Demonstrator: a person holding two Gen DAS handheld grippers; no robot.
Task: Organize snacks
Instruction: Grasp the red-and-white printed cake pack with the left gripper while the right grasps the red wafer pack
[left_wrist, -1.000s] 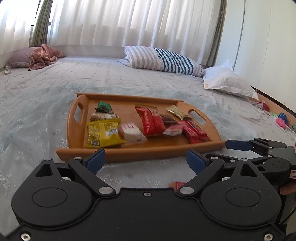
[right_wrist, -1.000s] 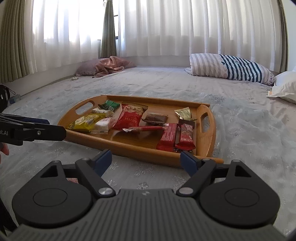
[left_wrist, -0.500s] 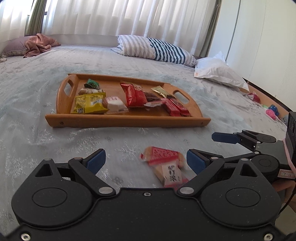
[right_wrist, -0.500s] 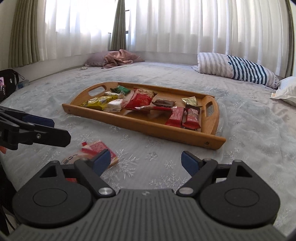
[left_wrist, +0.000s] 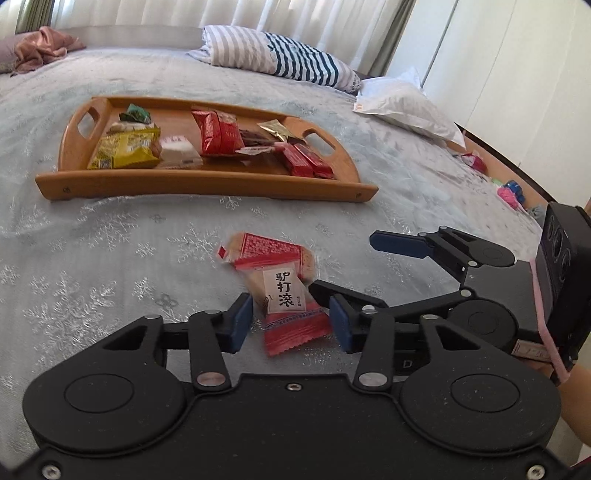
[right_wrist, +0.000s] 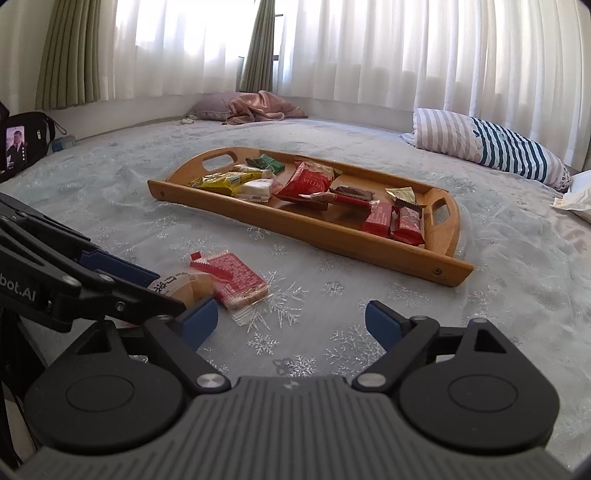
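Two red-and-clear snack packets lie on the bedspread in front of the wooden tray (left_wrist: 207, 184). The nearer one, with a white label (left_wrist: 286, 306), lies between the blue pads of my left gripper (left_wrist: 291, 325), which is partly closed around it with small gaps on both sides. The other packet (left_wrist: 273, 251) lies just beyond it, also in the right wrist view (right_wrist: 236, 277). The tray (right_wrist: 332, 236) holds several snacks: a yellow bag (left_wrist: 125, 151), red packs (left_wrist: 218, 131). My right gripper (right_wrist: 291, 325) is open and empty, right of the packets.
A striped pillow (left_wrist: 280, 59) and a white pillow (left_wrist: 402, 103) lie behind the tray. A pink blanket (right_wrist: 258, 107) lies at the far window side. Small toys (left_wrist: 509, 192) lie at the bed's right edge. A black bag (right_wrist: 22, 147) stands at the left.
Both grippers have pulled back from the tray and dropped toward the bedspread. The two loose packets came into view, and my left gripper's fingers have narrowed around the labelled one.
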